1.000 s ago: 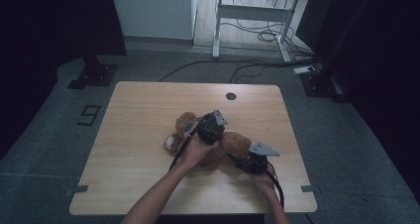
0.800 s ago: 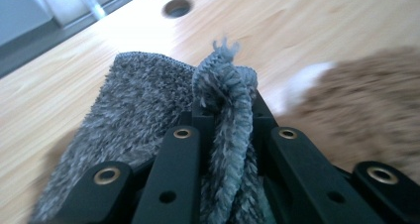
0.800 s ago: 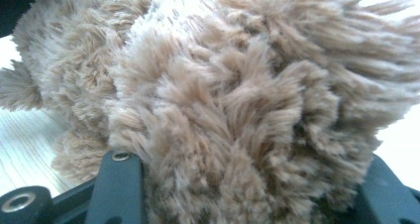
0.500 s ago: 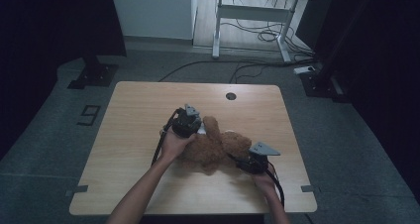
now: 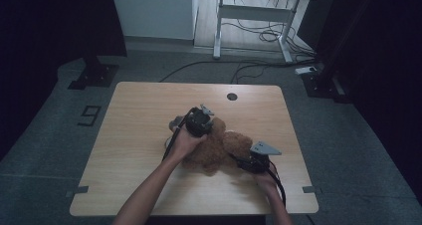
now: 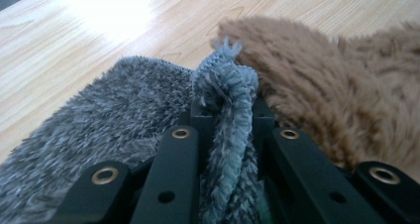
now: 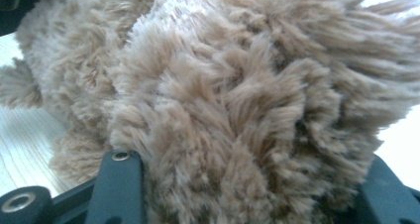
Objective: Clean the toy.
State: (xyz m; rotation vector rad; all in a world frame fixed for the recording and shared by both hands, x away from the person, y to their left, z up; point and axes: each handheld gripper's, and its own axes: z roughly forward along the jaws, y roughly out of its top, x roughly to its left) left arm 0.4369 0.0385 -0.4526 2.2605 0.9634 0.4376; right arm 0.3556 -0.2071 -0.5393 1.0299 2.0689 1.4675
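Two grippers work mid-table: the left gripper (image 6: 225,135) pinches the grey cloth (image 6: 119,115), the right gripper (image 7: 247,184) clasps the brown teddy bear (image 5: 221,148), so pulling gently should avoid tearing.

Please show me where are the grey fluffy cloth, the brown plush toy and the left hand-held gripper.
grey fluffy cloth (image 6: 225,92): left gripper view, its pinched folded edge.
brown plush toy (image 5: 216,148): high view, middle of its body.
left hand-held gripper (image 6: 228,120): left gripper view, between its jaw tips.

Light wooden table (image 5: 149,115) with a round cable hole (image 5: 231,96), brown plush toy (image 5: 219,148) lying on it, grey fuzzy cloth (image 6: 114,110) beside the toy
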